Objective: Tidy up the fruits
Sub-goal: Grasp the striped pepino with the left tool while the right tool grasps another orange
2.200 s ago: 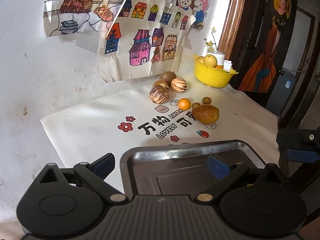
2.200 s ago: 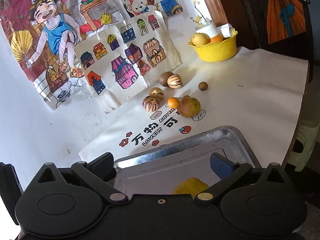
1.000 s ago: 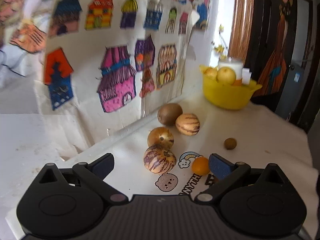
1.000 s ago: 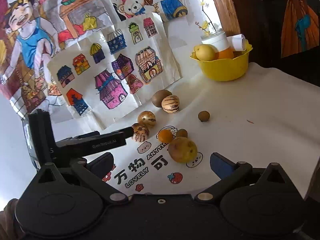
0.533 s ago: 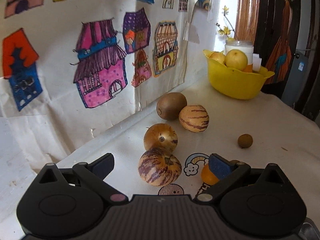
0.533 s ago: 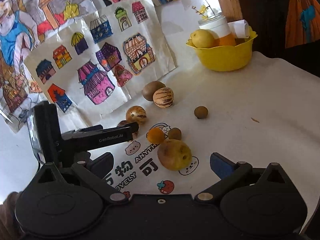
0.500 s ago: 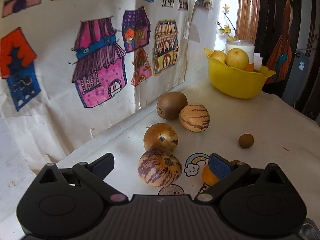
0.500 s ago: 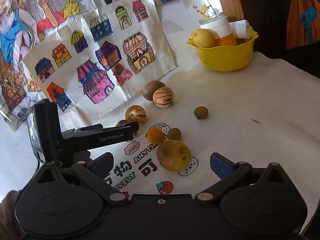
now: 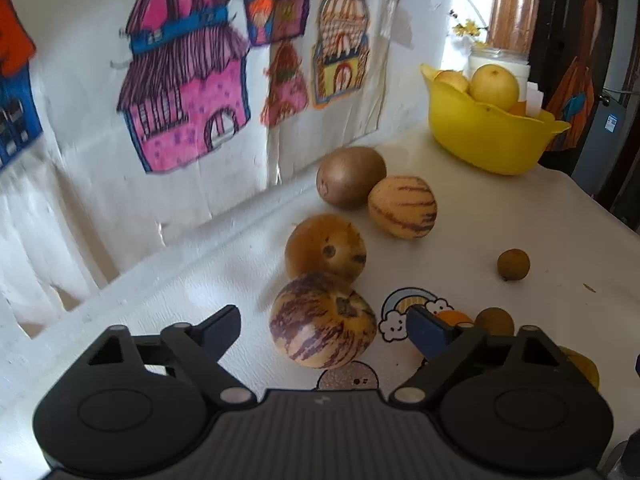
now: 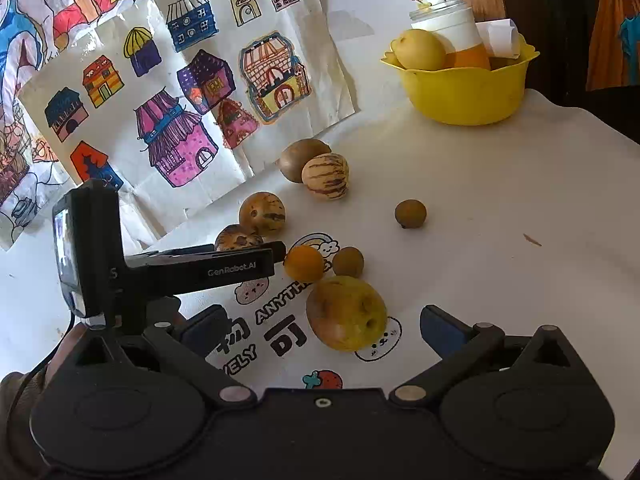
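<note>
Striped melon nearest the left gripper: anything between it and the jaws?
Nothing visible. The striped melon already sits in the gap of the left gripper, whose jaws have just been closing but don't touch it yet. A second striped fruit crowds it from behind.

Daylight enters from a bright, blown-out window (image 9: 476,12) at about 1 o'clock, leaving the white counter (image 10: 500,208) well lit and slightly washed. Fruits cast soft shadows toward 7 o'clock. The left wrist view shows motion blur on the wall drawings (image 9: 184,92) at 10 o'clock; the right wrist view is sharper. Fisheye bending curves the edges, and corners darken.
</note>
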